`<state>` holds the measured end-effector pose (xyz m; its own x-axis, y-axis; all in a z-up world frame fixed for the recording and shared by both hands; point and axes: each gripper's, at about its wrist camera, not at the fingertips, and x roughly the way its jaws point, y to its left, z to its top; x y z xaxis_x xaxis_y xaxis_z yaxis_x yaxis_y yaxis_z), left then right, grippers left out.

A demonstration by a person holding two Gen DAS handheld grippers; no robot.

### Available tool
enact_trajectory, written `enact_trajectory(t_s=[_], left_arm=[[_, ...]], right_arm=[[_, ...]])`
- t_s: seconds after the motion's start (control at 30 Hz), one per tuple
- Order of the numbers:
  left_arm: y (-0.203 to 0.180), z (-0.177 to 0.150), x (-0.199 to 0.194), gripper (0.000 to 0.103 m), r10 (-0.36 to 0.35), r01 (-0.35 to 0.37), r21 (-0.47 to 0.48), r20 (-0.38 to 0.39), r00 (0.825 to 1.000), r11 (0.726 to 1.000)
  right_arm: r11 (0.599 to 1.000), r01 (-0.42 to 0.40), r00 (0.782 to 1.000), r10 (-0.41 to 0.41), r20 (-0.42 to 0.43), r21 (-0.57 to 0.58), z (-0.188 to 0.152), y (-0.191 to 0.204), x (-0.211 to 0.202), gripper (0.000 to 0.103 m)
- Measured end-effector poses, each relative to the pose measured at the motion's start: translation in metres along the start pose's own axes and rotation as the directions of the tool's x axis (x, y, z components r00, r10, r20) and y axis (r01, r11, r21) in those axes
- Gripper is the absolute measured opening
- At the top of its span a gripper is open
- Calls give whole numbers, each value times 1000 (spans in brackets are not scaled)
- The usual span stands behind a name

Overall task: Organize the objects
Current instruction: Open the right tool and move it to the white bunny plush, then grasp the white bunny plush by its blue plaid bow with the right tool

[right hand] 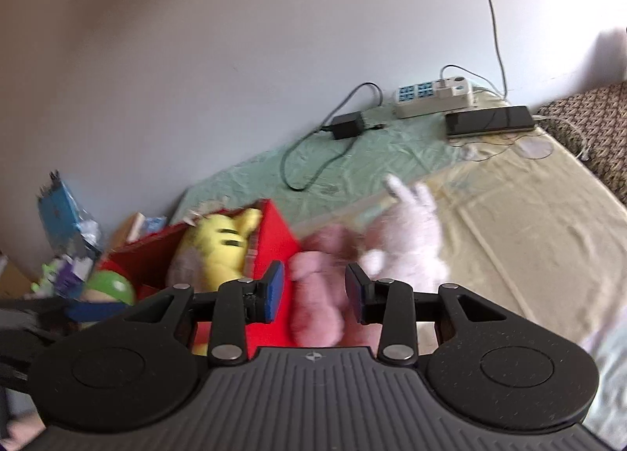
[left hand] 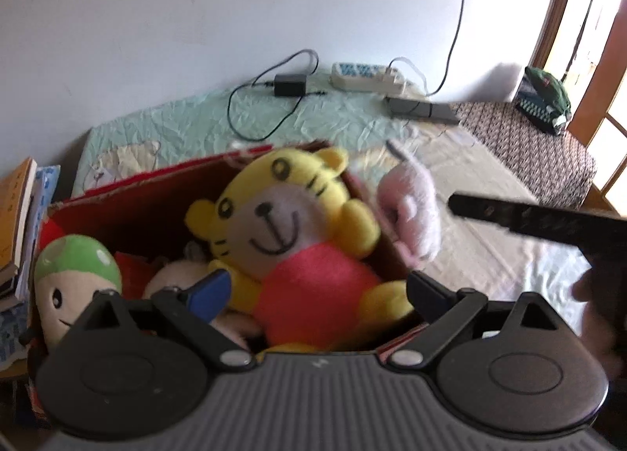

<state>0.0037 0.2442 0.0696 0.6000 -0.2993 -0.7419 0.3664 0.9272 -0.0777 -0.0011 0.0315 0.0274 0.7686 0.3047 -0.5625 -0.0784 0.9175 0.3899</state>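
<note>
Loading soft toys into the red box (left hand: pixel 129 211), with a pink toy (right hand: pixel 317 294) next in line.

The left gripper (left hand: pixel 313 286) is spread wide around the yellow tiger (left hand: pixel 290 231), which already sits in the box beside a green-capped doll (left hand: pixel 74 274); whether its pads touch the tiger is unclear. The right gripper (right hand: pixel 313 288) has its jaws close on either side of the pink toy, just outside the box wall on the bed (right hand: pixel 529 215); blur hides whether they are pinching it. A white rabbit (right hand: pixel 411 239) lies just beside. Next, I judge, comes a firm squeeze and a lift over the rim.
</note>
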Motion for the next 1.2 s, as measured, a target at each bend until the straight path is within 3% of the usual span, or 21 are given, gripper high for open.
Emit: enact_trajectory(t_s=[0.13, 0.27, 0.47, 0.6, 0.7, 0.73, 0.77, 1.0, 1.07, 1.2], left_arm=[[-22, 3, -5, 96, 7, -7, -1, 34, 999, 1000], [-46, 3, -3, 96, 20, -20, -14, 34, 999, 1000], [-75, -1, -5, 96, 64, -63, -23, 28, 998, 998], [-90, -3, -3, 96, 89, -88, -44, 24, 996, 995], [-99, -3, 2, 96, 100, -99, -56, 12, 995, 994], [-102, -3, 4, 96, 101, -100, -58, 7, 995, 993], [-106, -3, 7, 96, 101, -100, -60, 4, 995, 993], [-136, 10, 32, 96, 53, -53, -41, 1, 999, 998], [-146, 14, 43, 96, 31, -31, -26, 1, 1000, 999], [-160, 28, 76, 94, -15, 14, -11, -23, 1000, 1000]], right_arm=[[1000, 12, 1000, -13, -24, -22, 7, -26, 8, 38], [990, -11, 1000, 8, -18, -139, 20, -32, 21, 38], [955, -153, 988, 139, -71, -254, 27, -26, 63, 37], [943, -241, 964, 206, -165, -229, 23, -32, 90, 36], [954, -228, 956, 182, -232, -193, 19, -48, 103, 35], [958, -225, 953, 179, -243, -177, 19, -55, 103, 28], [959, -229, 952, 186, -245, -164, 19, -61, 101, 22], [966, -188, 968, 153, -198, -176, 26, -103, 62, 23], [973, -194, 965, 166, -202, -127, 29, -121, 56, 28], [978, -201, 961, 187, -204, -50, 29, -151, 48, 25]])
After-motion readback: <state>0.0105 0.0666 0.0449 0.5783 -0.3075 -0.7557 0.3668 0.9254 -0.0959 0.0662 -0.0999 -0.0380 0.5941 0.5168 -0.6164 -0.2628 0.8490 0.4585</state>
